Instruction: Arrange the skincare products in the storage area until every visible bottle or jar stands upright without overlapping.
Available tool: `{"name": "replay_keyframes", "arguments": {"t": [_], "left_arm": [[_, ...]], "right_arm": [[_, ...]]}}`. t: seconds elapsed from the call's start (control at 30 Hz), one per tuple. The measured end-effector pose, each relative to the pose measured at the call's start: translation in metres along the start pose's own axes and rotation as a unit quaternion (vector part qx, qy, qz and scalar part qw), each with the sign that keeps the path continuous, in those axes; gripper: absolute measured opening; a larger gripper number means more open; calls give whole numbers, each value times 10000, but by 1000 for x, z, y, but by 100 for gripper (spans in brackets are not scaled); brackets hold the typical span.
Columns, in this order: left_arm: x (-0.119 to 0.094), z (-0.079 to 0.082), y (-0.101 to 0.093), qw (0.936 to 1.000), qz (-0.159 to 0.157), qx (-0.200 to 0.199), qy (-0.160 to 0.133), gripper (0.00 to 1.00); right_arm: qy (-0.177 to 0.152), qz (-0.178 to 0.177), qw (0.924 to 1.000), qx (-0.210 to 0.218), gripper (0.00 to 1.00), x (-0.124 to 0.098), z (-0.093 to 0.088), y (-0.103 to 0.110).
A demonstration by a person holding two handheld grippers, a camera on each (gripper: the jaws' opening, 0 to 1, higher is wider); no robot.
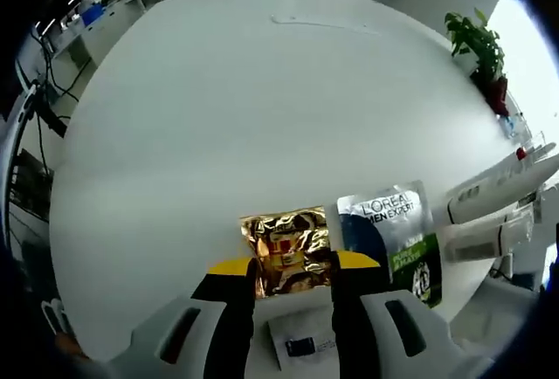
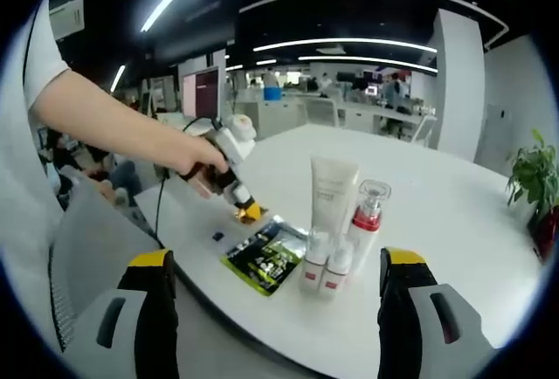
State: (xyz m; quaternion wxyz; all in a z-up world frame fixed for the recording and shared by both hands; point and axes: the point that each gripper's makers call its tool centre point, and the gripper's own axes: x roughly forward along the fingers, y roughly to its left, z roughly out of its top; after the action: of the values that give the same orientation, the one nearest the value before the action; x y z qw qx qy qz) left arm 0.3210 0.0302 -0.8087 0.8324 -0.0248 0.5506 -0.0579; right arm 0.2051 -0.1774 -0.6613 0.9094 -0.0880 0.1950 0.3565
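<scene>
A gold sachet (image 1: 288,250) is pinched flat on the white table (image 1: 262,117) between the closed left gripper (image 1: 293,276). A green sachet (image 1: 397,241) lies just beside. Four upright bottles (image 2: 342,226) are framed ahead of the wide-open, empty right gripper (image 2: 278,285).

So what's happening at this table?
A person is tidying skincare items on a white table with two handheld grippers. The left gripper is at a gold sachet that lies flat beside a L'Oreal sachet. The right gripper hangs open, facing a cluster of upright items: a white tube, a red-collared bottle and two small bottles.
</scene>
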Motion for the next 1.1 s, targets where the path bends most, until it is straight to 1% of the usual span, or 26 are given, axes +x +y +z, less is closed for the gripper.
{"name": "replay_keyframes", "arguments": {"t": [0.07,0.17,0.37,0.5,0.97,1.1], "left_arm": [[0,-1,-3,10000,-19,-86,12,37],[2,-2,-7,10000,-23,-70,28,37],[4,-6,-4,9999,137,22,95,38],[2,-8,-2,9997,212,-6,88,39],[6,-8,-5,9998,168,-45,84,41],[6,-8,-6,9998,148,-76,85,45]], "right_arm": [[-26,21,10000,13,96,0,1,1],[-41,41,10000,18,96,0,1,1],[-53,106,9999,30,96,0,2,3],[-56,148,9999,32,96,0,2,4],[-29,274,9996,31,96,0,1,8],[-13,335,9994,25,96,0,1,10]]}}
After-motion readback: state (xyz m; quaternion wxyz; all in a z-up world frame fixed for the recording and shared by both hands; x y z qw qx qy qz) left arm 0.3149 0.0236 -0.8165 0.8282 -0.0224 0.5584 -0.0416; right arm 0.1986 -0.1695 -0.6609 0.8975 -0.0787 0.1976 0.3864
